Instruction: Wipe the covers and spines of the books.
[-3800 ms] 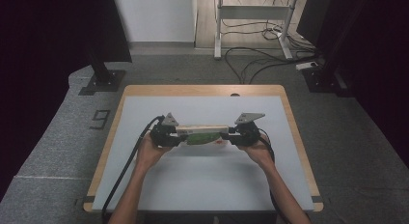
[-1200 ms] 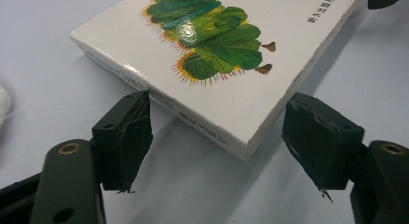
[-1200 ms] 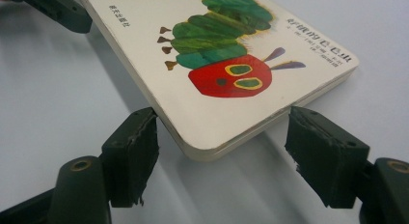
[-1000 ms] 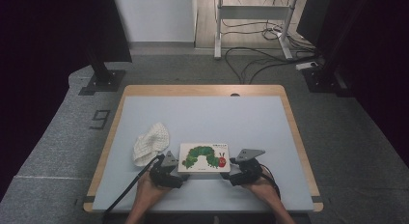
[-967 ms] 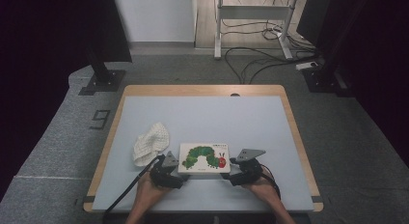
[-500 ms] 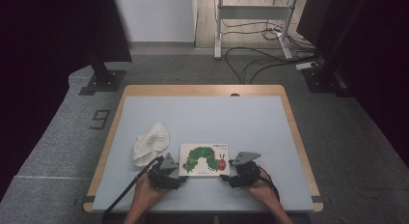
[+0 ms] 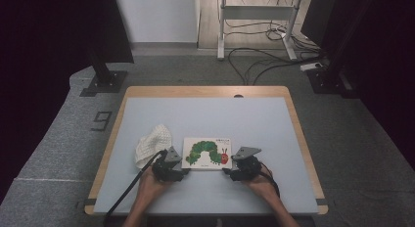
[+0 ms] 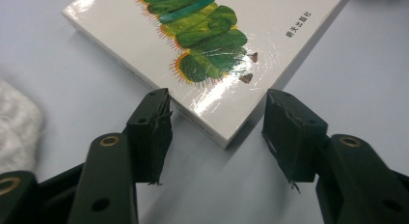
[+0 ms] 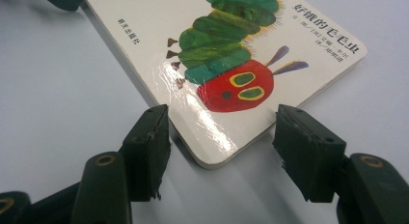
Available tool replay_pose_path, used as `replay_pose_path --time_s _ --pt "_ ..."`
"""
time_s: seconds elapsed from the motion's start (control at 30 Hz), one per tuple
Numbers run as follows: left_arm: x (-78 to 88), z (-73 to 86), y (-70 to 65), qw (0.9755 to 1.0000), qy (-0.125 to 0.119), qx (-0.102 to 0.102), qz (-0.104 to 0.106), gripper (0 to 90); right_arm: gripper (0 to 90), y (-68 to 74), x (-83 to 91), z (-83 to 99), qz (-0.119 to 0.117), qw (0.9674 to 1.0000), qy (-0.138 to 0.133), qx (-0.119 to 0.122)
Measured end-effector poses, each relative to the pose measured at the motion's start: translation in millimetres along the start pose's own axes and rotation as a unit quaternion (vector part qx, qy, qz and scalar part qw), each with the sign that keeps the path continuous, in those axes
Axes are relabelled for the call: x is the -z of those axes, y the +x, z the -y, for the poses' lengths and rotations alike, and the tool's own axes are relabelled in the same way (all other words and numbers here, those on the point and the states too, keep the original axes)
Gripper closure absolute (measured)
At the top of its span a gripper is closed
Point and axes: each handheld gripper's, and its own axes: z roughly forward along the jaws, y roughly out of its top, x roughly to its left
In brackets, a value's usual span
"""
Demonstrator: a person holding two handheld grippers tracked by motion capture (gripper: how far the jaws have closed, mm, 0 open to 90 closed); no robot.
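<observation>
Both forearms reach in from the near edge, the left hand [image 7: 149, 184] holding the left gripper [image 7: 177, 169] and the right hand [image 7: 259, 184] the right gripper [image 7: 230, 170], each with jaws spread apart, pointing inward.

You're in a lab or recording studio: a pale table [image 7: 205, 109] on grey carpet [image 7: 58, 139], dark screens around it, loose cables [image 7: 259, 65] by a metal stand [image 7: 257, 21], and a floor mark reading 9 [image 7: 102, 121].
</observation>
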Motion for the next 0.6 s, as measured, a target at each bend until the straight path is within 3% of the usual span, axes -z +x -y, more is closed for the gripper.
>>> replay_pose_path --time_s 0.33,0.6 --pt "-9.7 -9.2 17.8 1.0 -0.003 0.009 0.002 44.9 42.2 -15.3 -9.0 -7.5 0.011 0.9999 -0.002 -0.006" --pt "-14.0 -13.6 24.6 0.9999 -0.002 0.014 -0.003 45.2 44.5 -23.7 -14.4 -13.0 0.019 0.9998 -0.001 -0.009"
